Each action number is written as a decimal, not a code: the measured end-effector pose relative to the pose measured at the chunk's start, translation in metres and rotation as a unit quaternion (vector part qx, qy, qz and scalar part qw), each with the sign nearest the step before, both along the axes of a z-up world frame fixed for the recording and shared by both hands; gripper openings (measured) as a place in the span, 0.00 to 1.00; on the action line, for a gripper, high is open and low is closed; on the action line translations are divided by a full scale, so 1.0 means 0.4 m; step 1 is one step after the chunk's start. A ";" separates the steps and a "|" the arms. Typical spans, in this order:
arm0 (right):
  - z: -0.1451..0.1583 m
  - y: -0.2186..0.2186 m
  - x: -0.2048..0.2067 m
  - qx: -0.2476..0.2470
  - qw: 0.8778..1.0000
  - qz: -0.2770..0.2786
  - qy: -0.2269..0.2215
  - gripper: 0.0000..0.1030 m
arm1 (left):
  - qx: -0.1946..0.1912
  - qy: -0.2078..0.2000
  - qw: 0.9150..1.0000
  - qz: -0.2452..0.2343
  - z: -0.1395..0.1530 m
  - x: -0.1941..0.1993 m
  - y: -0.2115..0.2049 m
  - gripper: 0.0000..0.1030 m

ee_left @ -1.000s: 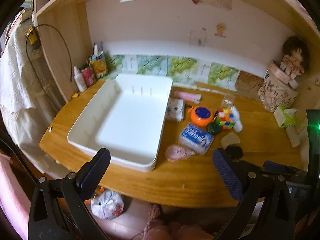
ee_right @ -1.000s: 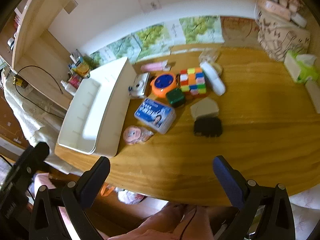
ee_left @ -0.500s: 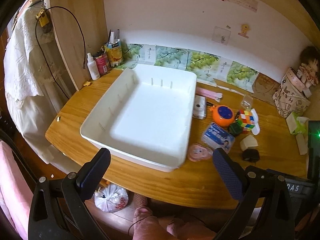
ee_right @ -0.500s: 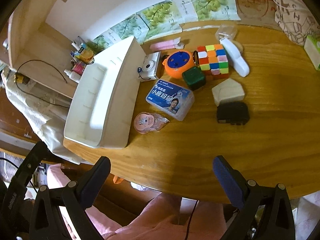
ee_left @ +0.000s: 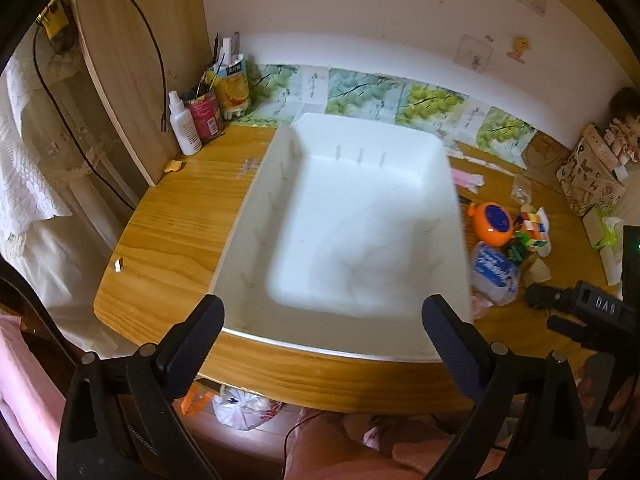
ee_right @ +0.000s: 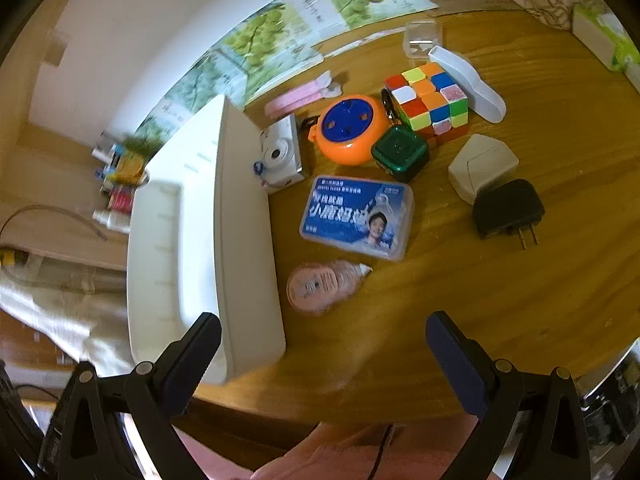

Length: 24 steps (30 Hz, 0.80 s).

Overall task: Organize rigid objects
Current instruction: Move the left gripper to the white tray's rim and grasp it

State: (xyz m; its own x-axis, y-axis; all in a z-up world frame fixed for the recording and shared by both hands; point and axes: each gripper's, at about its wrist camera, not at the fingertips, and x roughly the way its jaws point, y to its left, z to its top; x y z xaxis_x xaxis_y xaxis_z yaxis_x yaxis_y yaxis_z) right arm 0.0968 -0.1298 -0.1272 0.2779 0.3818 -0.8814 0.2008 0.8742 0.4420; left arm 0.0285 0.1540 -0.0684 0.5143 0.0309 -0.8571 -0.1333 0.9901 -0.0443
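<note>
The left gripper (ee_left: 322, 322) hangs above the near edge of the white tray (ee_left: 248, 216), jaws spread wide and holding nothing. The right gripper (ee_right: 322, 344) hangs over bare worktop (ee_right: 520, 320) just right of the tray's near corner, jaws likewise spread and empty.

The tray sits on the left half of the worktop with nothing inside it. All loose items lie to its right:
- a white camera (ee_right: 280, 156) touching the tray wall;
- an orange round case (ee_right: 350, 130);
- a green cube (ee_right: 400, 152);
- a puzzle cube (ee_right: 428, 100);
- a blue-labelled box (ee_right: 356, 216);
- a pink tape dispenser (ee_right: 320, 284);
- a beige plug (ee_right: 482, 168) touching a black charger (ee_right: 506, 208).
</note>
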 end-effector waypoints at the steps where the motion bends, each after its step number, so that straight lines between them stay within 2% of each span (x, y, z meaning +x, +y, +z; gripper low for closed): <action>1: -0.006 0.004 0.008 -0.003 1.000 -0.011 -0.001 1.00 | -0.002 0.006 1.000 -0.002 -0.005 0.005 0.018 0.96; 7: -0.043 0.009 0.038 -0.009 0.998 -0.063 0.012 1.00 | -0.013 0.061 0.998 -0.012 -0.057 0.053 0.126 0.95; 15: -0.096 0.004 0.077 -0.021 0.994 -0.098 0.044 1.00 | -0.058 0.151 0.987 -0.021 -0.162 0.106 0.218 0.78; 24: -0.145 -0.010 0.119 -0.031 0.988 -0.132 0.081 1.00 | -0.077 0.206 0.975 -0.044 -0.222 0.157 0.240 0.53</action>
